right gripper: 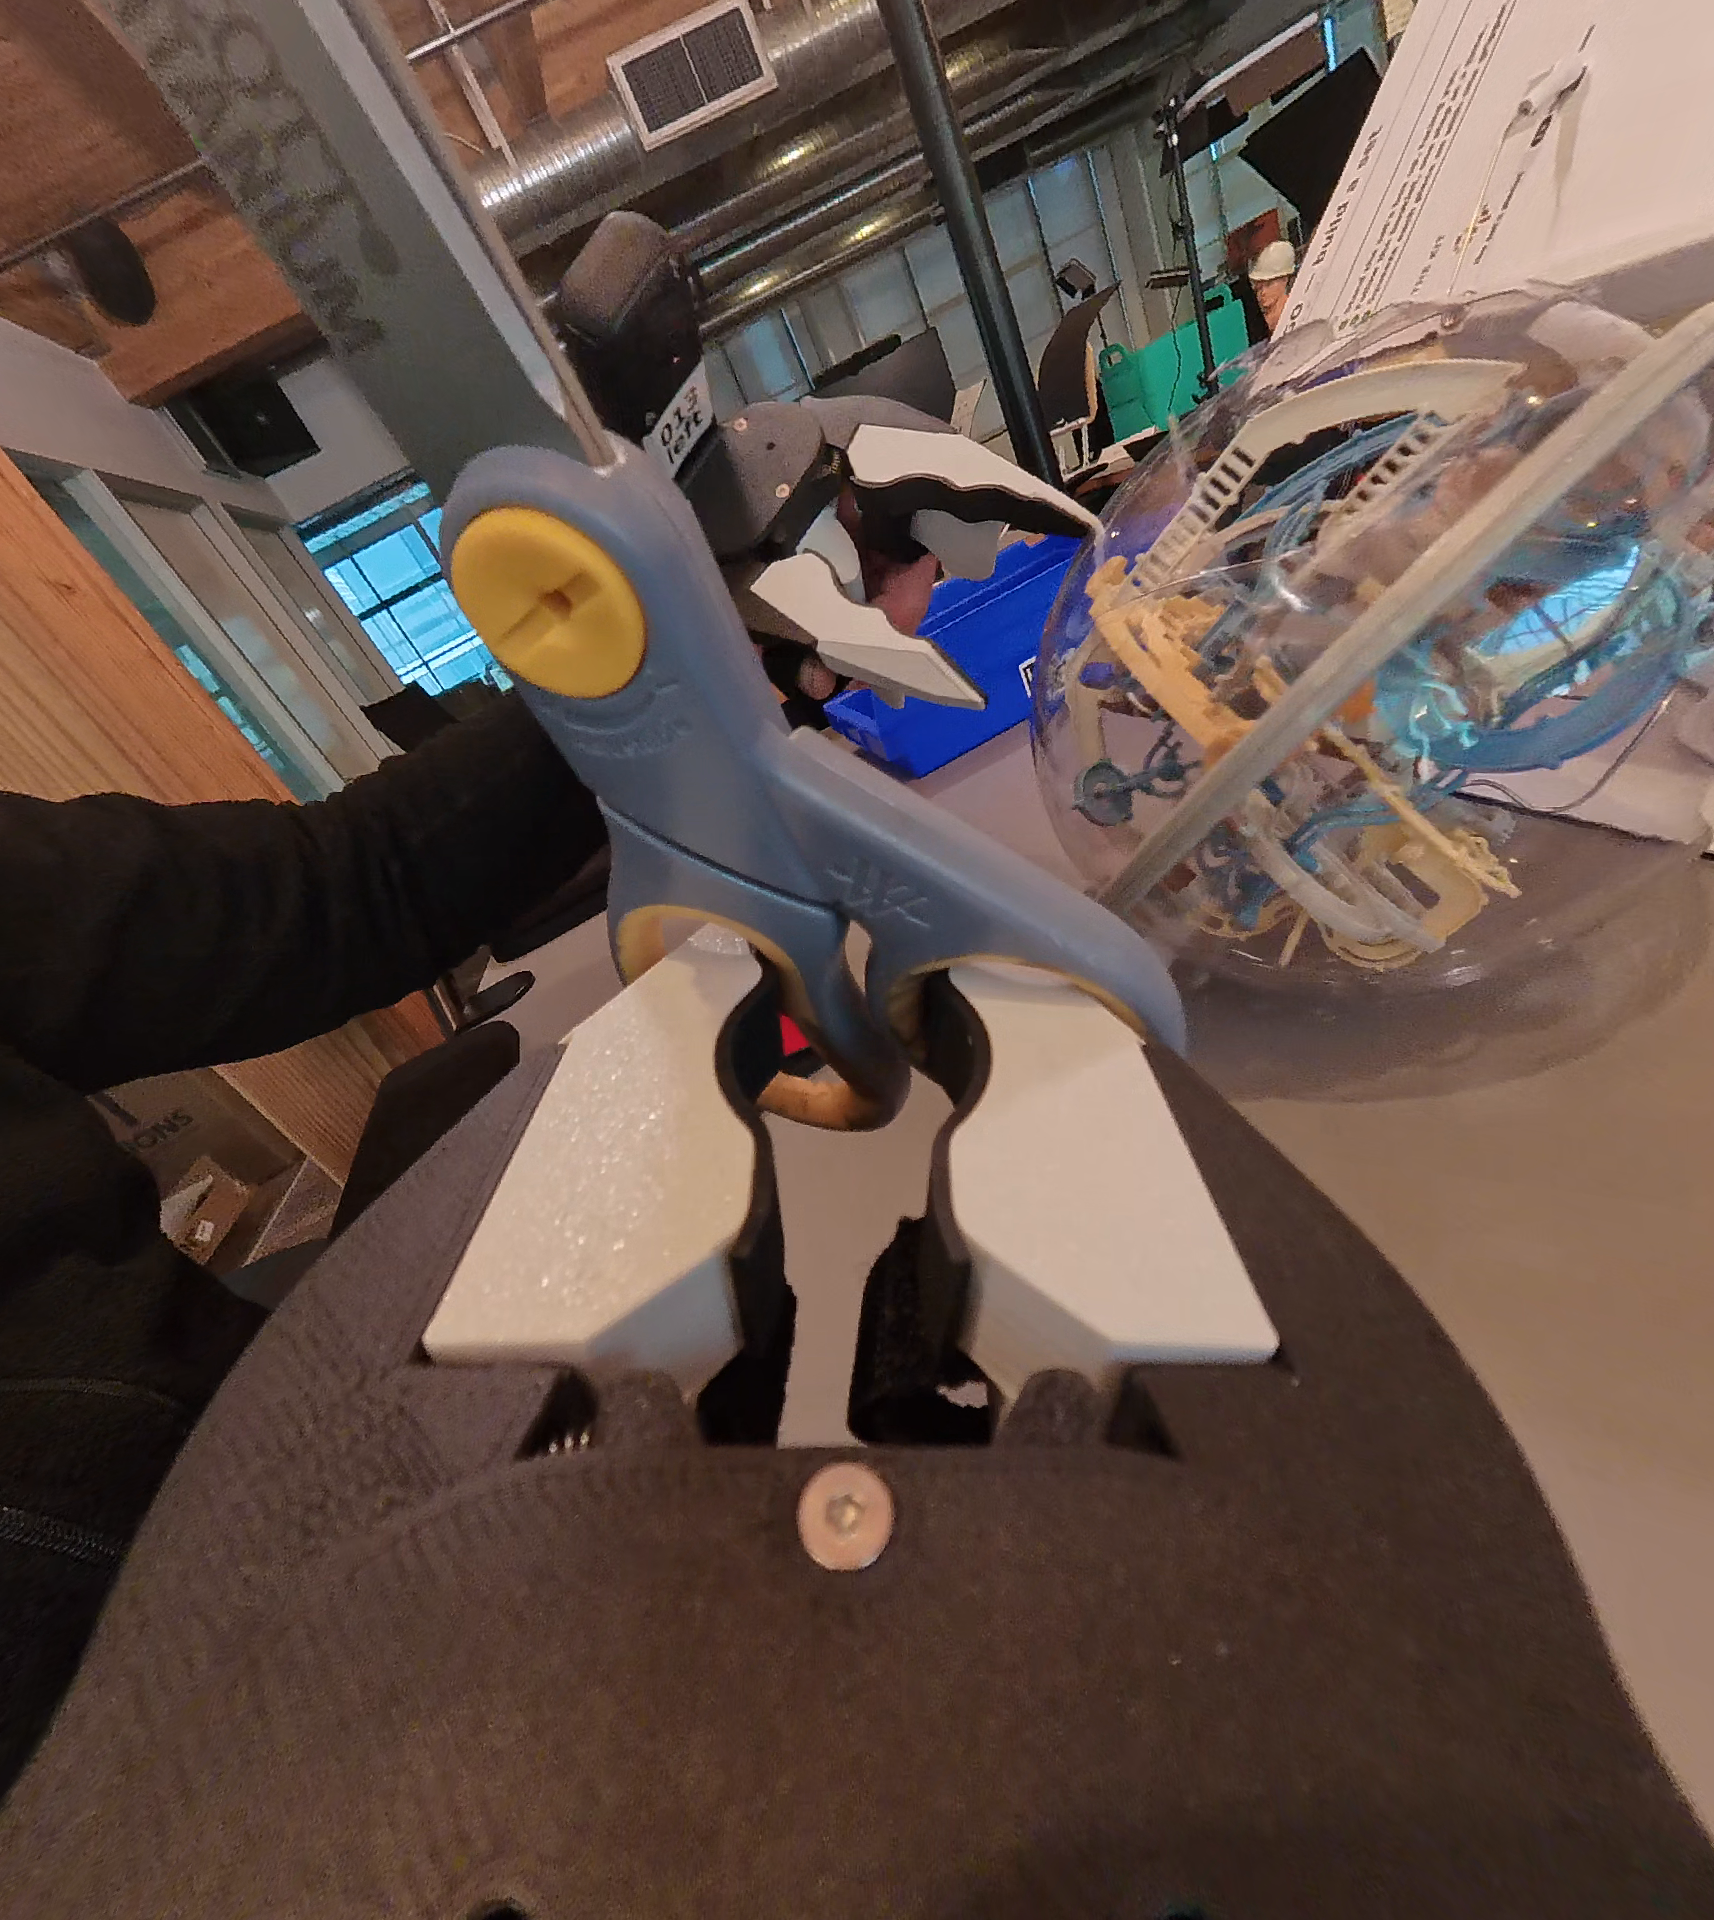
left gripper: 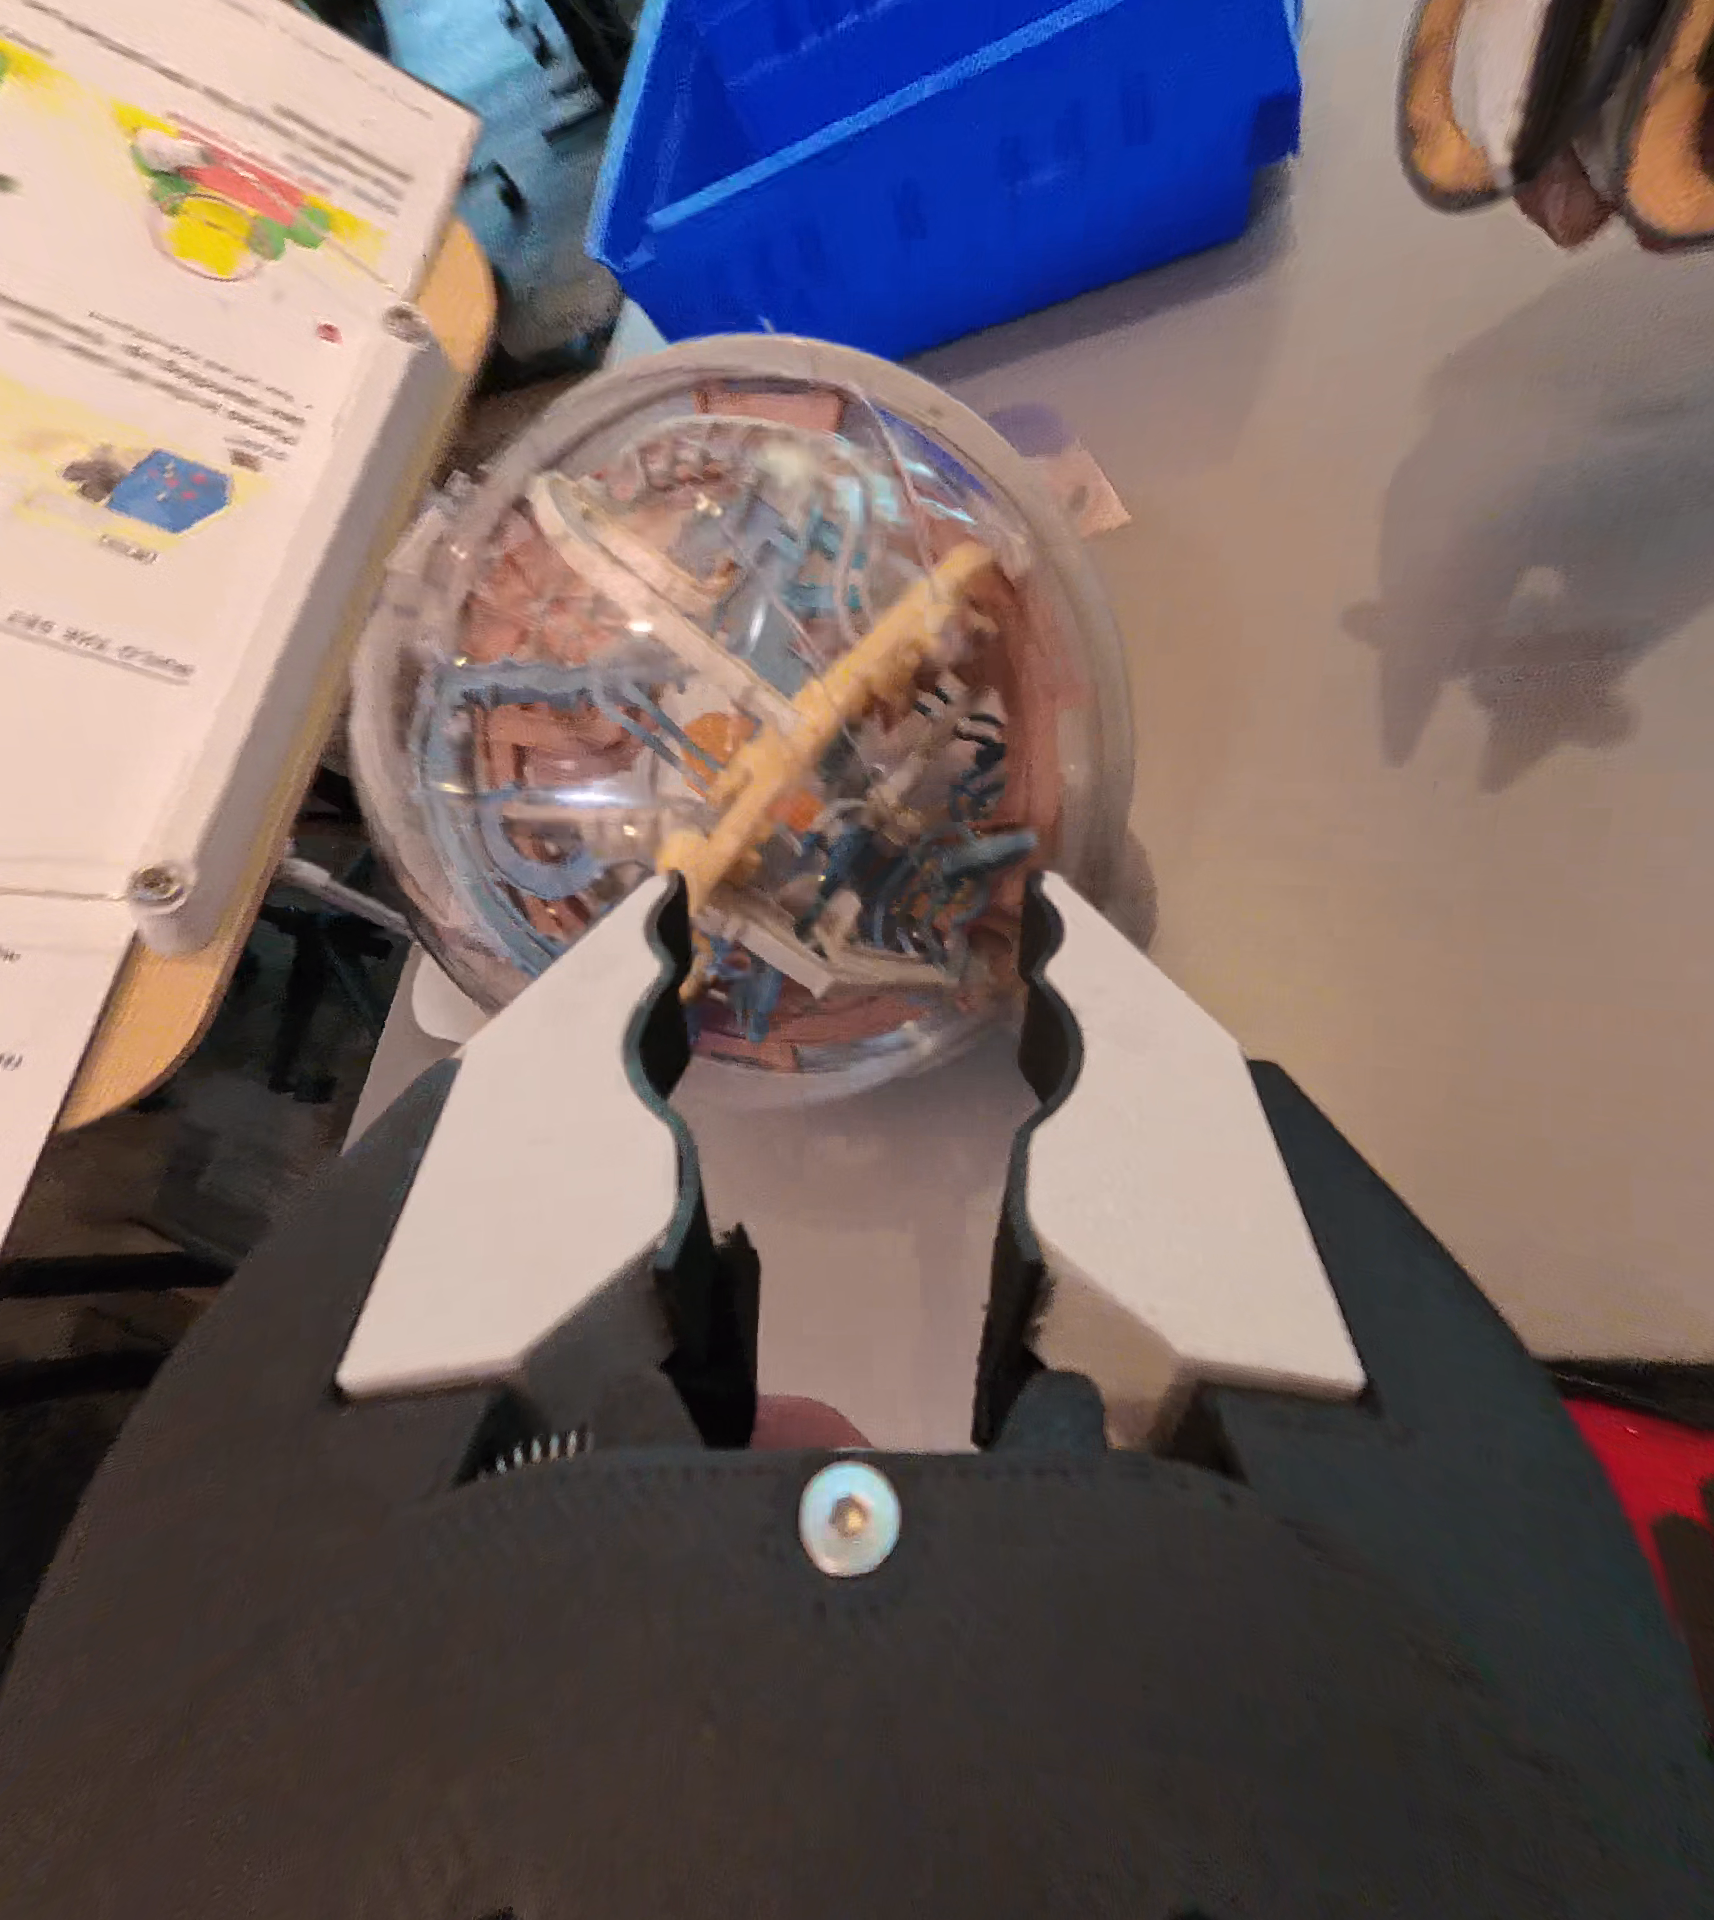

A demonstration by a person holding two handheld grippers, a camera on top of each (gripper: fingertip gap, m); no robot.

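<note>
Clear plastic fills the space just ahead of my left gripper (left gripper: 853, 904): a transparent maze ball (left gripper: 739, 717) with blue, tan and brown tracks inside and a grey band around its middle. My left fingers are spread wide and hold nothing; their tips overlap the near lower edge of the ball in the left wrist view, though I cannot tell whether they touch it. The ball rests on the grey table (left gripper: 1455, 1039). Beyond it, farther from my left gripper, stands a blue plastic bin (left gripper: 936, 177). To the left of the ball lies a white board with printed sheets (left gripper: 157, 468), its edge close beside the ball. Off to the far right of the table are some dark and tan objects, too blurred to name.

My right gripper (right gripper: 848, 1049) is clamped on a pair of scissors (right gripper: 728, 769). The grip is at the handle end, on the blue plastic between the two yellow-lined loops, and the scissors rise up and to the left from my fingertips, the yellow pivot disc high above them. In the right wrist view the maze ball (right gripper: 1404, 644) sits ahead and to the right of my right gripper, near the right handle loop. My left gripper (right gripper: 936, 592) shows beyond the scissors, open, just left of the ball. A black sleeve (right gripper: 209, 894) reaches in from the left.
</note>
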